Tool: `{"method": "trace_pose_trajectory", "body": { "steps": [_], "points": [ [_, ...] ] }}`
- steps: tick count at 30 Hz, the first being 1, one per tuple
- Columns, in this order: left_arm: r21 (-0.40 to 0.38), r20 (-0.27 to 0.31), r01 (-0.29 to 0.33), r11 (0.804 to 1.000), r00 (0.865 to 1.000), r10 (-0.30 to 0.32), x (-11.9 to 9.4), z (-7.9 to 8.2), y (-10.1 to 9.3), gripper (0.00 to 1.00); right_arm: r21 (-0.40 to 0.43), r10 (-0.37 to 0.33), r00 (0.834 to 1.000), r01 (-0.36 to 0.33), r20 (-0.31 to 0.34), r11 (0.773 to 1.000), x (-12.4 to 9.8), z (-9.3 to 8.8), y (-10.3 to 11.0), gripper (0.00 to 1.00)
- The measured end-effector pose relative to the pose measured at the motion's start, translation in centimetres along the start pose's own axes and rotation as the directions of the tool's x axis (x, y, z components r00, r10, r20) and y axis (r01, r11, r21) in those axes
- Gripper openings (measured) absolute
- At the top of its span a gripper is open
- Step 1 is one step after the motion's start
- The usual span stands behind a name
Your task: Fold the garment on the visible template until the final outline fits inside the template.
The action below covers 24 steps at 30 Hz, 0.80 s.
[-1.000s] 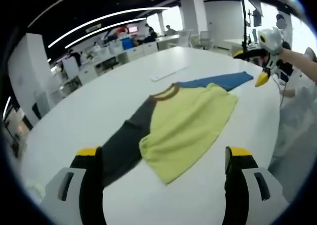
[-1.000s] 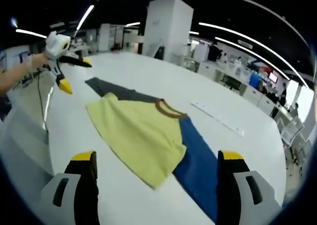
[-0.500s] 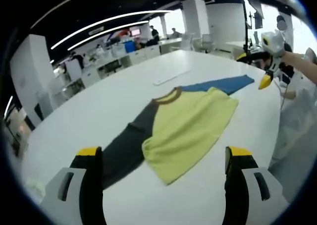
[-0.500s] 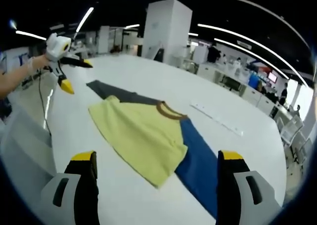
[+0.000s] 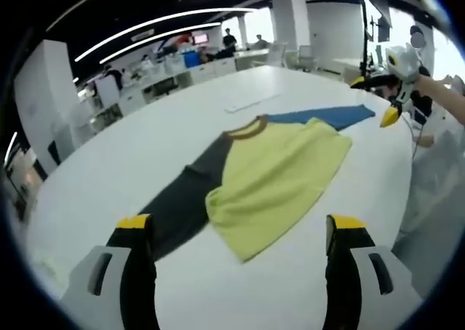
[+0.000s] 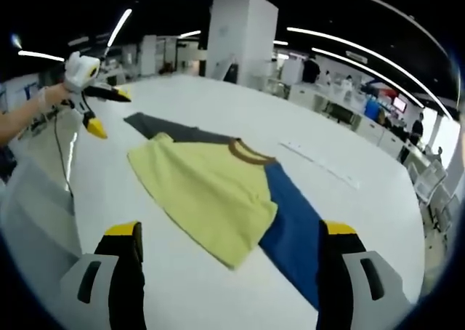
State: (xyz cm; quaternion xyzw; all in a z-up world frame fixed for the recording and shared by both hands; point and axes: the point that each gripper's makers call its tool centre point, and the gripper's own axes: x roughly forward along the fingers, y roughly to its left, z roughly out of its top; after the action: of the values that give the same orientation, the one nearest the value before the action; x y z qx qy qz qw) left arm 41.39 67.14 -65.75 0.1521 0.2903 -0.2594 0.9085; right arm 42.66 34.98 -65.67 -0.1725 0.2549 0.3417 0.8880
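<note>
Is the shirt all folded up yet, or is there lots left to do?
Not yet. The shirt lies spread flat on the white table, with its dark gray sleeve and blue sleeve sticking out sideways. Nothing looks folded so far. Both the left gripper and the right gripper are open above it, holding nothing. Nearly all the folding is left.

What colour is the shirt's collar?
Brown, on the collar of the shirt; it shows best in the right gripper view.

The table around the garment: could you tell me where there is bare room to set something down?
The white table is bare on both long sides of the garment, apart from a thin white strip beyond the collar. The table is also bare between the garment and each gripper's jaws.
</note>
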Motion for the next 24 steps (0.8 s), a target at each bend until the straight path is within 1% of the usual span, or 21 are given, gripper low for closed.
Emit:
{"method": "trace_pose_trajectory", "body": {
  "steps": [2,3,4,12,14,16,19,24],
  "points": [
    [-0.004,-0.005,0.003,1.0,1.0,-0.003,0.1,-0.2,0.0,0.92,0.005,0.006,1.0,-0.006,-0.008,1.0,0.1,-0.3,0.1,0.93],
    [-0.008,-0.008,0.003,1.0,1.0,-0.003,0.2,-0.3,0.1,0.9,0.015,0.017,1.0,-0.017,-0.022,1.0,0.3,-0.7,0.1,0.9],
    [-0.012,-0.01,0.003,1.0,1.0,-0.003,0.3,-0.4,0.1,0.88,0.025,0.022,0.999,-0.022,-0.026,0.999,0.4,-0.8,0.2,0.88],
    [-0.046,-0.026,0.012,0.999,1.0,-0.013,1.0,-1.2,0.0,0.8,0.044,0.036,0.999,-0.034,-0.041,0.998,0.9,-1.6,0.2,0.82],
    [-0.06,-0.038,0.014,0.998,0.999,-0.016,1.2,-1.5,0.0,0.76,0.045,0.031,0.998,-0.029,-0.045,0.999,1.0,-1.8,0.1,0.79],
    [-0.072,-0.043,0.017,0.997,0.999,-0.02,1.4,-1.8,0.0,0.75,0.047,0.032,0.998,-0.03,-0.05,0.998,1.1,-2.0,0.0,0.76],
    [-0.09,-0.056,0.024,0.996,0.998,-0.029,1.6,-2.3,0.0,0.69,0.055,0.031,0.998,-0.028,-0.054,0.998,1.3,-2.3,-0.1,0.73],
    [-0.112,-0.061,0.032,0.993,0.997,-0.039,1.9,-2.7,-0.2,0.65,0.061,0.03,0.997,-0.026,-0.065,0.998,1.6,-2.9,-0.2,0.68]
  ]
}}
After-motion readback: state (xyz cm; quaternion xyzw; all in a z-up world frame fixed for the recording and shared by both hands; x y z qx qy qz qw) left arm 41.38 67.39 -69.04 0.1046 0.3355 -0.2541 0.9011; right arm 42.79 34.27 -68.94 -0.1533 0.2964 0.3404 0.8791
